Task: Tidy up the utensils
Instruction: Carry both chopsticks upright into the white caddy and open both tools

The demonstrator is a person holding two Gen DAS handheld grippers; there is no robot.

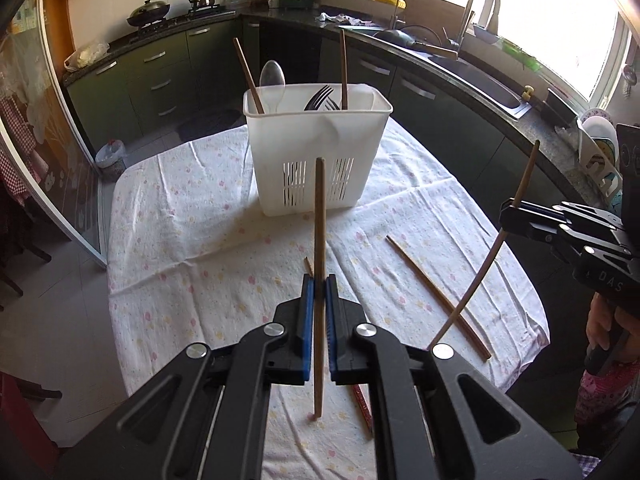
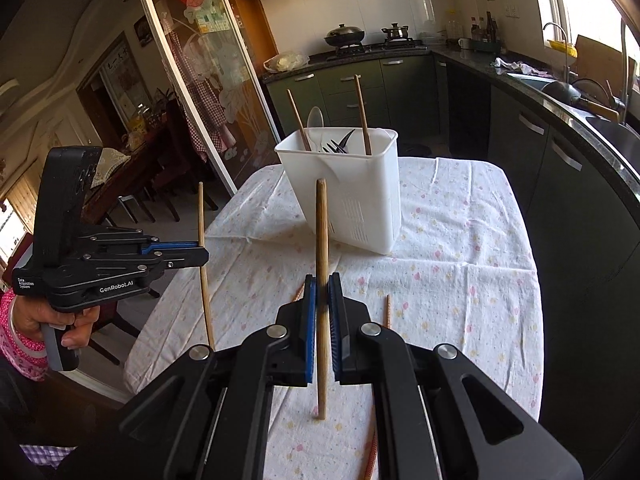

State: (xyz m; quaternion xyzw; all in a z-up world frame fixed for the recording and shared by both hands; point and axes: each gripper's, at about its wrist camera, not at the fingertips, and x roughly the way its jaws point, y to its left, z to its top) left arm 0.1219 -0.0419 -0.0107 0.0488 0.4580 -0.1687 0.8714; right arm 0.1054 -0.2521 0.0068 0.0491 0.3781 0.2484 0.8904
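A: Left gripper [image 1: 319,284]?
B: Pinched tight on a wooden chopstick [image 1: 319,240], upright between the blue pads [image 1: 307,320], lower tip hanging above the tablecloth [image 1: 192,216], clear of it. In front of the white basket [image 1: 316,152], not touching.

A: Right gripper [image 2: 322,284]?
B: Same. Clamped on a second chopstick [image 2: 321,240], near upright, raised off the cloth, on the near side of the basket.

A: Inside the basket?
B: Two chopsticks leaning, one toward the left end [image 1: 248,76], one right of middle [image 1: 343,68]. Clear plastic spoon [image 1: 273,80] and dark forks [image 1: 320,98] between them.

A: Left on the cloth?
B: One loose chopstick [image 1: 436,296] lying slantwise, nearer than the basket and to its right. A red patterned one [image 1: 362,408] close under the left gripper, partly hidden. Short tip of another [image 1: 308,266] just beside the left pad; rest not visible.

A: Hands?
B: One hand [image 2: 60,320] around the left gripper's handle, pink sleeve [image 2: 16,328] at the wrist.
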